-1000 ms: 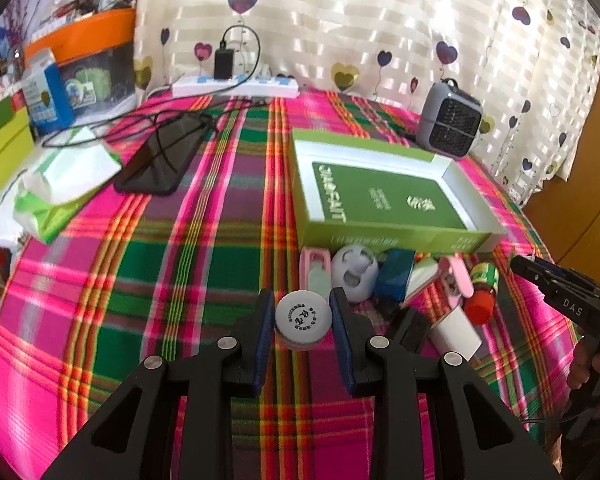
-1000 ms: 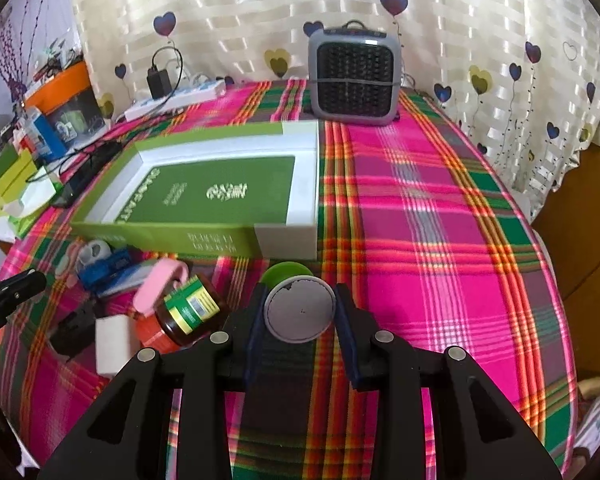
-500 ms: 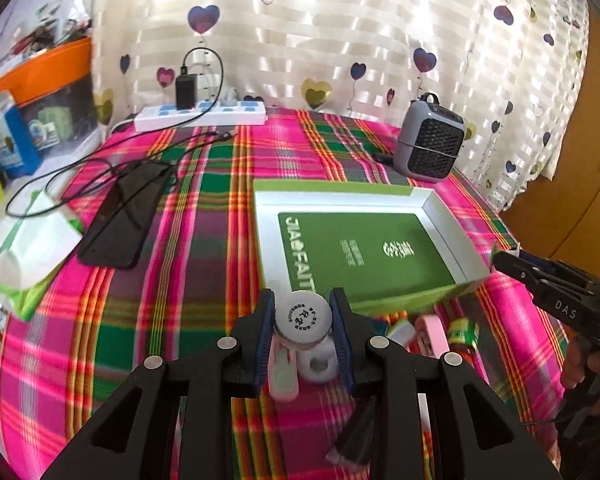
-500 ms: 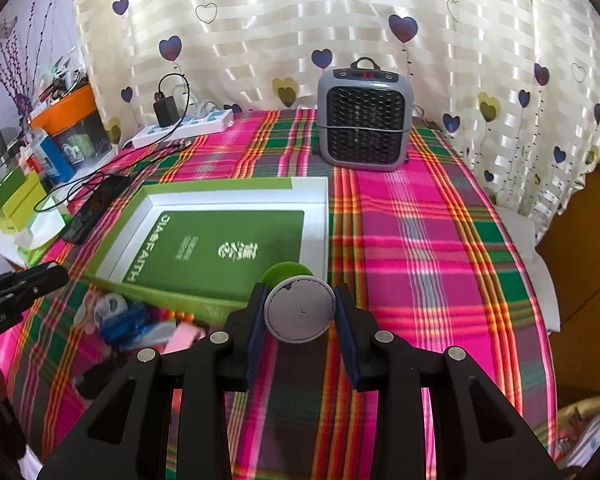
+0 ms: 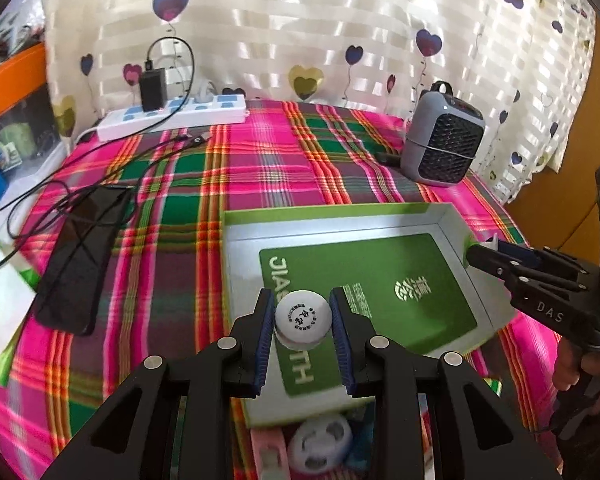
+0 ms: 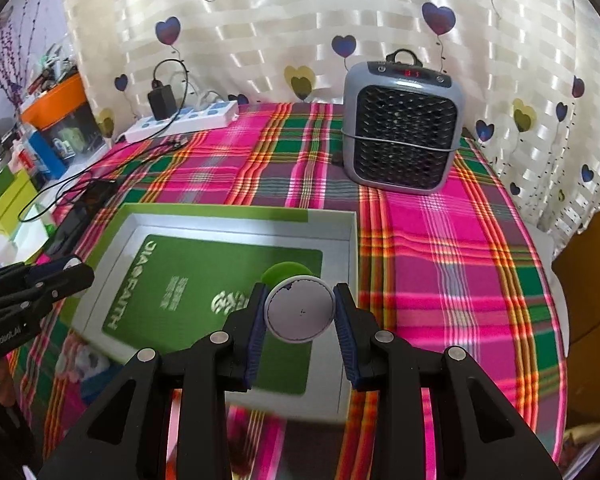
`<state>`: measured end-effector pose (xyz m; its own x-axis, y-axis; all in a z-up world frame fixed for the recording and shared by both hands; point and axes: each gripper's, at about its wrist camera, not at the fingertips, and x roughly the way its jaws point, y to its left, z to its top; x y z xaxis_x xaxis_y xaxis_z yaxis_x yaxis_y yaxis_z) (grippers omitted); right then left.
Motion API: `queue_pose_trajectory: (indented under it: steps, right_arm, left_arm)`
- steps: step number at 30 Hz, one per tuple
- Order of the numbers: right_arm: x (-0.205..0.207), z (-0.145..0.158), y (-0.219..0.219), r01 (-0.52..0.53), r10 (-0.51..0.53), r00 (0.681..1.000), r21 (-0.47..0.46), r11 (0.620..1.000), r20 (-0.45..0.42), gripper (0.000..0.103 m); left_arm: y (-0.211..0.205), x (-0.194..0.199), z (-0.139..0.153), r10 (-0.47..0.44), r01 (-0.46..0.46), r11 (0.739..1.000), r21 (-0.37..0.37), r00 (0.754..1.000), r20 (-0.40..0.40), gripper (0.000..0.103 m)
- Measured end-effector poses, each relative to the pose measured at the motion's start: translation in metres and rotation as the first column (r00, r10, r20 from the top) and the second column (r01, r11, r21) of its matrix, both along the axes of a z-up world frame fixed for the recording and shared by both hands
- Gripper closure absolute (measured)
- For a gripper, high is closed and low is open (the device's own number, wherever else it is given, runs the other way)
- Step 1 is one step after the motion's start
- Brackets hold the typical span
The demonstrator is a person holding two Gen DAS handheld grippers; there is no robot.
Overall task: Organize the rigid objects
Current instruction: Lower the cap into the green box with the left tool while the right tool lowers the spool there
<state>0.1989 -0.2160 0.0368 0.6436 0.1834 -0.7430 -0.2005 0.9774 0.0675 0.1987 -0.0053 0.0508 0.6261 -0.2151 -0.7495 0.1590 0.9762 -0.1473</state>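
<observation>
My left gripper is shut on a small white round jar with printed lettering on its lid, held above the near left part of the open green box. My right gripper is shut on a green jar with a grey-white round lid, held above the right part of the same green box. The box has white inner walls and a green printed floor. The right gripper also shows at the right edge of the left wrist view.
Loose small items, a white round one and a pink one, lie on the plaid tablecloth in front of the box. A grey heater stands behind it. A black phone, cables and a power strip lie to the left.
Both grippers moved forward with their jars, from over the pile of small items to above the green box. The box now fills the middle of both views.
</observation>
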Motion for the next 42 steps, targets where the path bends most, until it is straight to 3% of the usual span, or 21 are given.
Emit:
queue_pose_trajectory:
  steps: [16, 37, 42]
  right_arm:
    - [0.043, -0.022, 0.013, -0.014, 0.013, 0.999, -0.030, 0.999, -0.047, 0.069]
    - [0.045, -0.027, 0.017, -0.039, 0.038, 0.998, -0.021, 0.999, -0.051, 0.069]
    - [0.044, -0.027, 0.015, -0.034, 0.034, 0.998, 0.000, 0.999, -0.045, 0.067]
  left_arm:
    - [-0.013, 0.037, -0.022, -0.010, 0.011, 0.999, 0.036, 0.999, -0.041, 0.076]
    - [-0.020, 0.042, -0.032, -0.018, 0.024, 0.997, 0.078, 0.998, -0.068, 0.076]
    - [-0.020, 0.041, -0.032, -0.028, 0.032, 0.998, 0.060, 0.997, -0.066, 0.069]
